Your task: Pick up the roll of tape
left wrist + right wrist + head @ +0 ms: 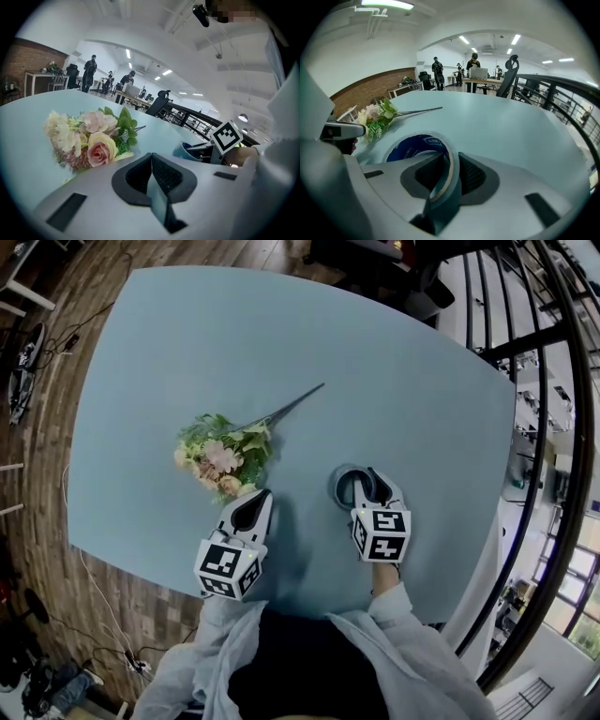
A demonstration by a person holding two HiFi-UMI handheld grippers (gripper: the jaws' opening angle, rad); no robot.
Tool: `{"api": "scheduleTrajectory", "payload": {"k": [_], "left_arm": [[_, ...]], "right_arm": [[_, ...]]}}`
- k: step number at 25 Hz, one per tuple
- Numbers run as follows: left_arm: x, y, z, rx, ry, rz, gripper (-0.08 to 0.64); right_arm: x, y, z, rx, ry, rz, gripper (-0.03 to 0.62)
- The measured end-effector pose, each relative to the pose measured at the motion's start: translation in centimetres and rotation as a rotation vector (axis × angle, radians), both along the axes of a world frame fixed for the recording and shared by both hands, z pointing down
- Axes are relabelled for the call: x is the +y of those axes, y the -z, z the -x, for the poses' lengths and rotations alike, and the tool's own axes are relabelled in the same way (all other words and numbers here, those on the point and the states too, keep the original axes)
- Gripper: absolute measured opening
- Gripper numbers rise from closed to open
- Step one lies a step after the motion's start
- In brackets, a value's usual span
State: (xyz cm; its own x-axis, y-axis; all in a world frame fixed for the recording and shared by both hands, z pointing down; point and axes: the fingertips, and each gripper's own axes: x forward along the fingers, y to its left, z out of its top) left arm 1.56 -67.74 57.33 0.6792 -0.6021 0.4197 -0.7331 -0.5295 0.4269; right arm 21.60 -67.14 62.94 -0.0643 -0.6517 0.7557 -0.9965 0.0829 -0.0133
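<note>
Right tongs (451, 163) pinch the tape roll (414, 145), left tongs (151, 161) pressed together, over pale-blue table (281, 334)

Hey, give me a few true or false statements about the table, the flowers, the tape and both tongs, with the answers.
1. The right tongs are closed on the wall of the roll of tape. True.
2. The left tongs hold the flowers. False: they are shut and empty, near the flowers.
3. The flowers stand in a vase. False: they lie on their side on the table.
4. In the head view the flowers lie left of the roll of tape. True.
</note>
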Motion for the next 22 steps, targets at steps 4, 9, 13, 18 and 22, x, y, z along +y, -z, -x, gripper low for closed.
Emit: {"api": "scheduleTrajectory", "payload": {"k": [4,9,13,18,22], "left_arm": [[0.2,0.2,0.7,-0.008,0.016,-0.016,0.017],[0.4,1.2,1.5,-0.014,0.035,-0.053,0.017],[1.2,2.5,1.8,-0.012,0.039,-0.085,0.017],[2.5,3.8,2.3,-0.016,0.045,-0.121,0.017],[3.6,4.8,2.7,-0.022,0.051,-0.149,0.017]], "right_arm": [[0.4,0.2,-0.1,-0.022,-0.034,-0.013,0.103],[0.6,1.7,0.3,-0.033,-0.040,-0.059,0.101],[1.2,3.2,0.7,-0.036,-0.036,-0.091,0.100],[2.7,4.8,0.9,-0.039,-0.031,-0.127,0.100],[4.0,5.8,1.0,-0.060,-0.045,-0.152,0.098]]}}
